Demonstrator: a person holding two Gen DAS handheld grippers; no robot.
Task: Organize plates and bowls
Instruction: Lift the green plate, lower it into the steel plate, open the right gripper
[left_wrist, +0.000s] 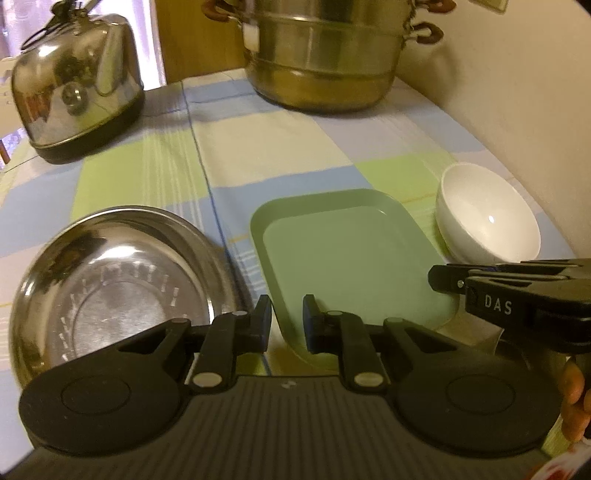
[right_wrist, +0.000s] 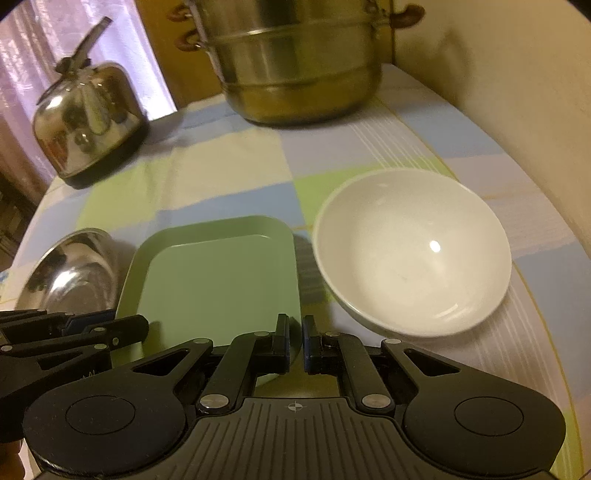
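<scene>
Both your grippers sit at the near edge of the green square plate (left_wrist: 347, 254). Your left gripper (left_wrist: 287, 321) looks clenched on its near left rim, which passes between the fingers. Your right gripper (right_wrist: 296, 341) is nearly clamped at the near right corner (whether the pads actually bite, I can't tell from here). So the plate lies straight ahead of both, flat on the checked tablecloth (left_wrist: 258, 147).

The steel dish (left_wrist: 118, 280) sits just left of the plate and the white bowl (right_wrist: 412, 251) just right, nearer your right hand. Behind those 3 there's open cloth, then the kettle (left_wrist: 77, 88) and the steamer pot (left_wrist: 325, 55) at the back. The wall (left_wrist: 517, 110) crowds the right side, so I'd say moving left is easier.
</scene>
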